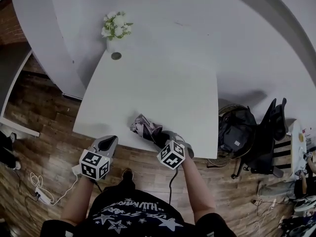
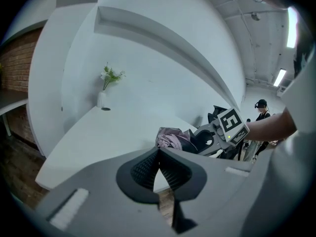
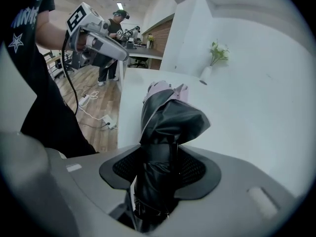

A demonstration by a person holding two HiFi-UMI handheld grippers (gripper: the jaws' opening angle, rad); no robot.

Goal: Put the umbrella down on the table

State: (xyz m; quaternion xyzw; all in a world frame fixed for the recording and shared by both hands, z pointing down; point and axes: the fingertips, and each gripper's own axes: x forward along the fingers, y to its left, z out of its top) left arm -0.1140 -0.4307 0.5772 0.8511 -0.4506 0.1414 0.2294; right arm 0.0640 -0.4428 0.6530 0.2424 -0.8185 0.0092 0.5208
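On the brown wooden plank floor [image 1: 44, 147] at my far left lies a white power strip with its cable [image 1: 42, 194]. My left gripper [image 1: 107, 143] hangs just off the near edge of the white table [image 1: 148, 83], over the floor. Its jaws are pressed together with nothing between them [image 2: 158, 154]. At the table's far end stands a small white vase of white flowers [image 1: 117, 28], with a small dark round disc [image 1: 116, 56] just on its near side.

The folded umbrella of black and pale lilac fabric [image 1: 145, 127] sits over the table's near edge, right of my left gripper, its bunched fabric pointing away from me. I cannot tell whether it touches the tabletop. My right gripper [image 1: 165, 137] has its jaws clamped on the umbrella's black wrapped end [image 3: 160, 167]. Farther right, on the floor beside the table, a black backpack [image 1: 237, 130] leans in a woven basket.
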